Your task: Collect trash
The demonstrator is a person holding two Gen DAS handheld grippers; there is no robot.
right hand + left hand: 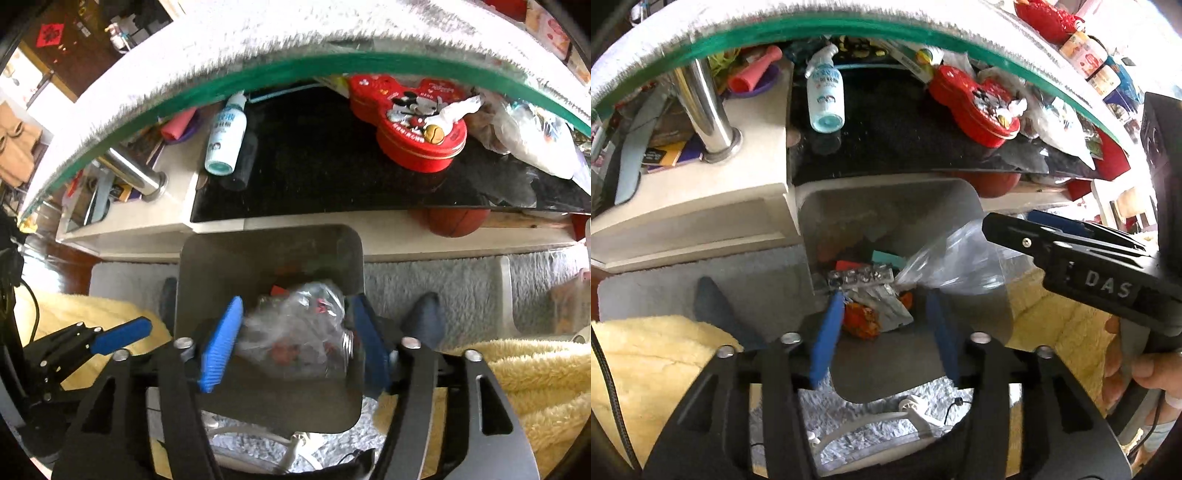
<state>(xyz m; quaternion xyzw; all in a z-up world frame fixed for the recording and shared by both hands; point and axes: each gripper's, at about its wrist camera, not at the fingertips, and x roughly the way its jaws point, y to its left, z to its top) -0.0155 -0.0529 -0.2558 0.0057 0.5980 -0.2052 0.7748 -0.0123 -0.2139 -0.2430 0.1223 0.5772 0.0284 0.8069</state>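
Only rightward: basketball (456, 223) under shelf (369, 184)

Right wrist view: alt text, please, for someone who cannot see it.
The open right gripper points down into a grey trash bin, a crumpled clear plastic bag between its blue fingers. Beyond, a red tin and a white bottle lie under a glass tabletop.

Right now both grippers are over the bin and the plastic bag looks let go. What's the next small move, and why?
Probably lift both grippers straight up and clear. The right gripper stands open around the clear plastic bag, which already sits inside the grey bin. The left gripper is open too, with only wrappers in the bin below it. Nothing looks held.
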